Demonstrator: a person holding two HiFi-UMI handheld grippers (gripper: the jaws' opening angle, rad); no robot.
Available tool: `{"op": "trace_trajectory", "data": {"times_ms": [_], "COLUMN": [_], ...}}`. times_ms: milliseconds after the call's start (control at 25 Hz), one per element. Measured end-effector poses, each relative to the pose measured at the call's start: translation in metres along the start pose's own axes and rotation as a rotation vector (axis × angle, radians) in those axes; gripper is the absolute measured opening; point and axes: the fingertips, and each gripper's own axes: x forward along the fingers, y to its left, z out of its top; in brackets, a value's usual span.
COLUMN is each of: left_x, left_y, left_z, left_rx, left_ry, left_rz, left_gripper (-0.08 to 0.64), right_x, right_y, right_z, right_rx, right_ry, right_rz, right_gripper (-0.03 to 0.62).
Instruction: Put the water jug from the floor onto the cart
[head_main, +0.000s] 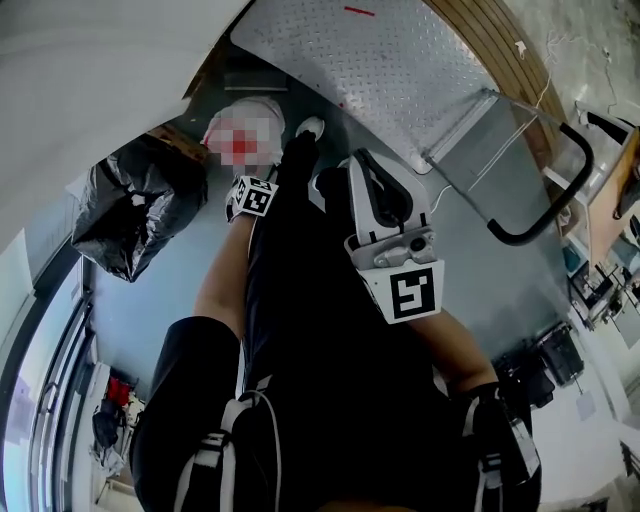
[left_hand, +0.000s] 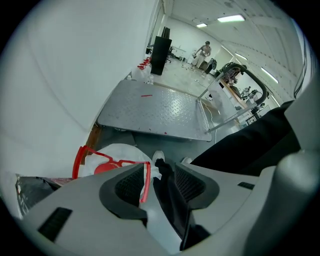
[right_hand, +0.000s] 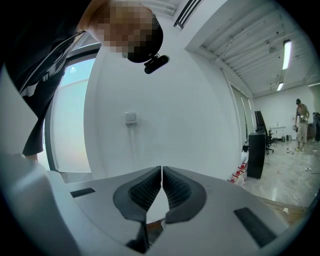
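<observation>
The water jug (left_hand: 122, 155) stands on the floor by the white wall, a pale round body with a red cap and a red carrying handle (left_hand: 90, 152). My left gripper (left_hand: 159, 169) points steeply down over it with its jaws open. One corner of the red handle lies in the gap next to the left pad (left_hand: 131, 187), with no grip on it. In the head view only its marker cube (head_main: 252, 195) shows, just below the jug (head_main: 228, 118). The cart's metal deck (head_main: 380, 60) lies beyond the jug. My right gripper (right_hand: 161, 171) is shut with nothing in it and faces the wall.
A black rubbish bag (head_main: 140, 200) sits left of the jug against the wall. The cart's black push handle (head_main: 545, 205) rises at the right. The person's legs and white shoe (head_main: 310, 127) stand between the jug and the cart. A distant person (left_hand: 204, 51) stands across the room.
</observation>
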Motion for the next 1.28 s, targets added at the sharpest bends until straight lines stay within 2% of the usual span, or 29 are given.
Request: {"op": "trace_trajectory", "data": {"times_ms": [120,320,440,720,880,1080,1280], "left_x": [0.008,0.019,0.026,0.05,0.057,0.062,0.077], "left_y": [0.003,0.002,0.005,0.008,0.006,0.022,0.021], "left_z": [-0.004,-0.013,-0.013,-0.025,-0.036,-0.032,-0.039], "left_rx": [0.012,0.12,0.106,0.101,0.06,0.004,0.077], "left_ry": [0.023,0.068,0.064,0.113,0.121,0.101,0.136], "left_rz": [-0.002,-0.001,-0.002,-0.013,-0.014,0.014,-0.013], "left_gripper": [0.188,0.191,0.192,0.192,0.191,0.207,0.21], "right_x": [0.003,0.001,0.0,-0.003,-0.005,0.0,-0.001], "right_y": [0.0,0.0,0.002,-0.001,-0.003,-0.007,0.003], "right_z": [-0.012,-0.034,-0.048,-0.072,-0.078,-0.082,-0.1], "right_rx": [0.014,0.038,0.046,0.054,0.059,0.107,0.12], "right_ry": [0.02,0.06,0.097,0.142,0.15,0.154,0.189], "right_rz": [0.008,0.029,0.038,0.049,0.044,0.013,0.032], "right_gripper": [0.02,0.02,0.02,0.02,0.02,0.02,0.02]}}
